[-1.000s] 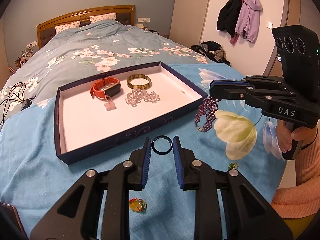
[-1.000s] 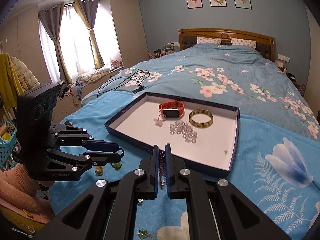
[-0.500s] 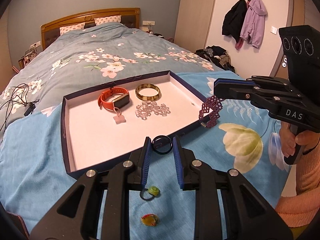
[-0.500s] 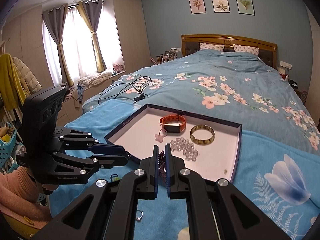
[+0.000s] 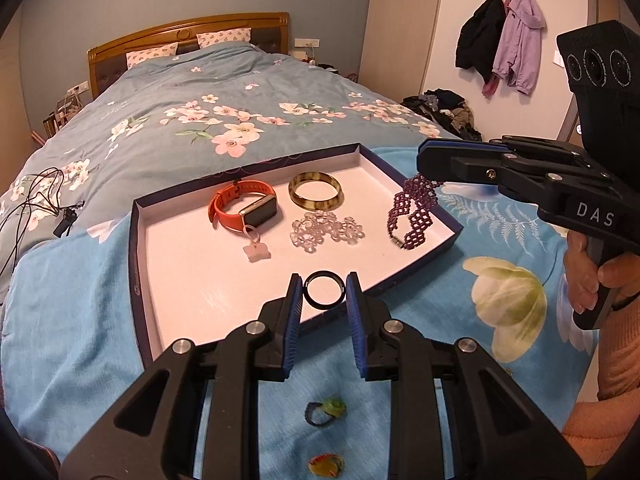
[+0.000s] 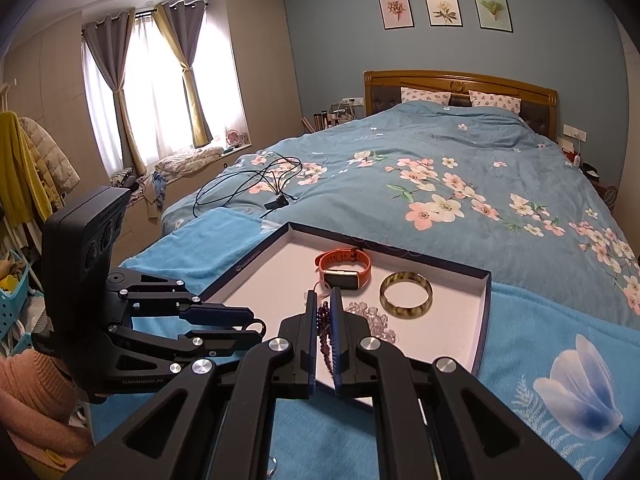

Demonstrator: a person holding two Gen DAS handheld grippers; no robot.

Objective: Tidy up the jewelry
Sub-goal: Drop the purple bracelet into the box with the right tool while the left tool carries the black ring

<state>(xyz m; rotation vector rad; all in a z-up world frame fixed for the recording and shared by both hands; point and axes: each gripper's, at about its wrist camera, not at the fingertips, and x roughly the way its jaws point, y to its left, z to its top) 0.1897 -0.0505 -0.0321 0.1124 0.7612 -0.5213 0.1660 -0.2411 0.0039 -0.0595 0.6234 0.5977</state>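
Note:
A shallow navy tray point(image 5: 138, 264) with a white floor lies on the bed. In it are an orange watch point(image 5: 242, 206), a yellow-brown bangle point(image 5: 316, 196) and a clear bead bracelet point(image 5: 326, 232). My left gripper point(image 5: 324, 294) is shut on a thin black ring point(image 5: 324, 290), held over the tray's near edge. My right gripper point(image 6: 324, 304) is shut on a purple beaded bracelet point(image 5: 412, 216), which hangs over the tray's right end with its lower end at the floor. In the right wrist view the tray point(image 6: 486, 320) lies ahead, and the purple bracelet point(image 6: 324, 332) dangles between the fingers.
Two loose rings, one green point(image 5: 326, 410) and one orange-yellow point(image 5: 326, 464), lie on the blue blanket point(image 5: 80, 320) under my left gripper. Black cables point(image 5: 36, 196) lie on the floral duvet at the far left. A person's hand point(image 5: 588, 280) and peach sleeve hold the right gripper.
Both grippers have moved forward over the tray. The purple bracelet has gone from beside the tray's right edge to hanging inside it. The black ring now hangs above the tray's near edge.

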